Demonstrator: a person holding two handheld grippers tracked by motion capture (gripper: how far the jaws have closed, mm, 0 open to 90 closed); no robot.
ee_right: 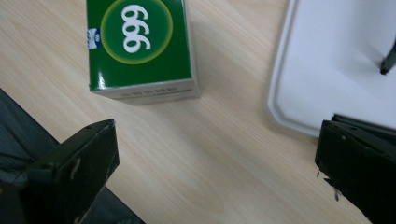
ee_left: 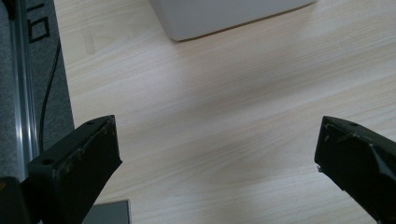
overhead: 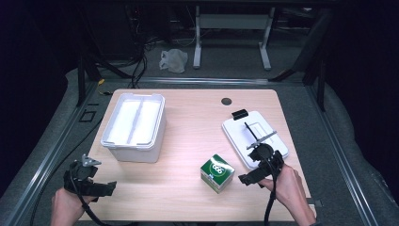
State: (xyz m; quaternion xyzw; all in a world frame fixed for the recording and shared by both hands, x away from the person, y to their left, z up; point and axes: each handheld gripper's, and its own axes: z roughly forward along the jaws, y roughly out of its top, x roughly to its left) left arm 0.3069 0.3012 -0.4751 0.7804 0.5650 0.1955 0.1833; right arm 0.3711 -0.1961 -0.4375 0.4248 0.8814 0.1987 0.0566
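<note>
Right hand-held gripper [overhead: 248, 178] sits low at the counter's [overhead: 188, 141] near right corner, jaws spread wide and holding nothing, pointed towards the green box [overhead: 217, 173]. That box, printed with 999 in a yellow ring, stands on the bare wood just beside the jaw tips, not touching them. From the right gripper view, the green box [ee_right: 140, 46] lies ahead between the two jaws, with the white lid [ee_right: 336, 65] flat on the counter to one side. Over at the near left corner, the left hand-held gripper [overhead: 106, 188] is open too, empty, with the white bin [overhead: 134, 127] well ahead of it.
</note>
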